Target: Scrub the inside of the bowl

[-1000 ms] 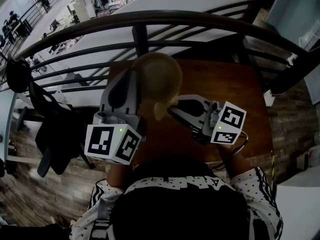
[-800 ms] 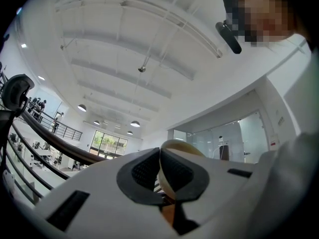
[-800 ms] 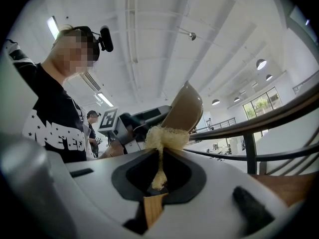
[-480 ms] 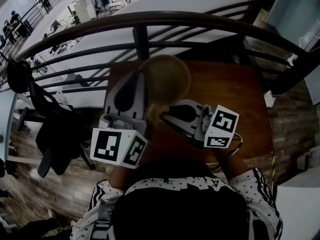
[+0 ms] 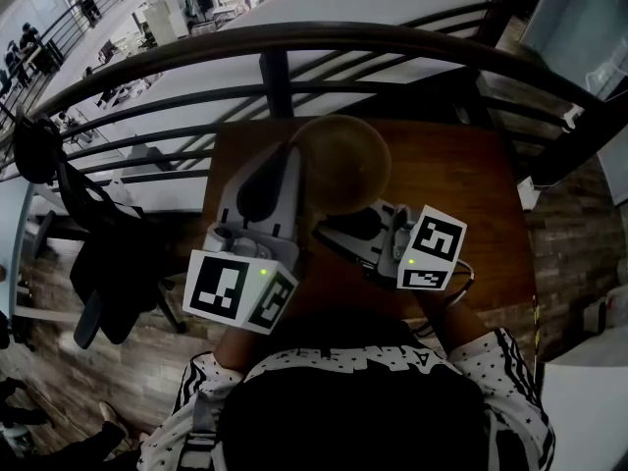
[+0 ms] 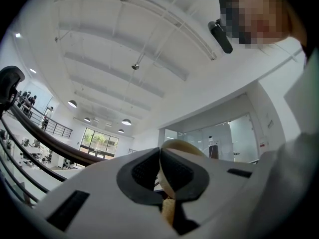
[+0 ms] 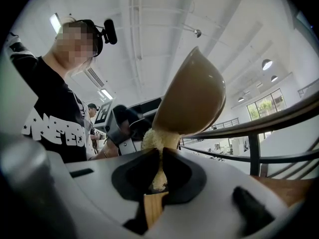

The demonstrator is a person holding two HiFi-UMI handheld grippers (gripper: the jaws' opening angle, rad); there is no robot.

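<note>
Left claw (image 6: 160,169) clamps the rim of the bowl (image 7: 192,96); right claw (image 7: 160,159) pinches a scrubber (image 7: 151,137) whose head touches the bowl just ahead. Scrubbing looks underway; how much remains is unclear.

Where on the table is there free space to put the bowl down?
The wooden table's right part is bare, between the railing and the right gripper. The middle and left are crowded: there the left gripper grips the bowl and the right gripper holds a scrubber.
</note>
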